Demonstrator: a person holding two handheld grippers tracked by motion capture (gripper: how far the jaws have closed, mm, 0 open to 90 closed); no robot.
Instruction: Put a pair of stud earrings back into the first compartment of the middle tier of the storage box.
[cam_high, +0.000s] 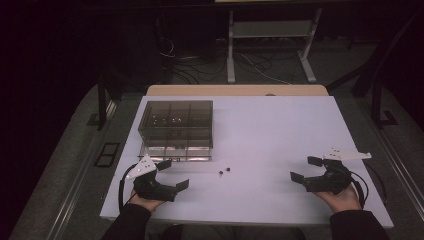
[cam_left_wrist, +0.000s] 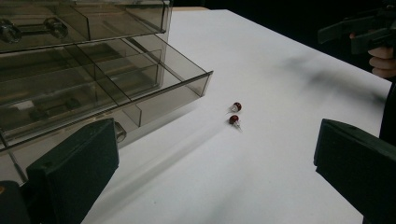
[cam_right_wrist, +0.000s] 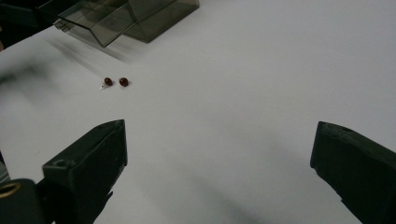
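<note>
Two small dark red stud earrings (cam_high: 224, 170) lie side by side on the white table, just right of the organizer's front; the pair shows in the left gripper view (cam_left_wrist: 235, 113) and the right gripper view (cam_right_wrist: 116, 82). A smoky clear drawer organizer (cam_high: 176, 128) stands at the table's back left, its bottom drawer (cam_left_wrist: 140, 88) pulled out. My left gripper (cam_high: 173, 174) rests near the front left edge, open and holding nothing, left of the earrings. My right gripper (cam_high: 306, 169) sits at the front right, open and holding nothing, far from them.
The white table (cam_high: 280, 130) has a wooden strip along its back edge. Beyond it are cables and a metal stand's legs (cam_high: 270, 55) on the dark floor. A black frame post (cam_high: 102, 100) stands at the left.
</note>
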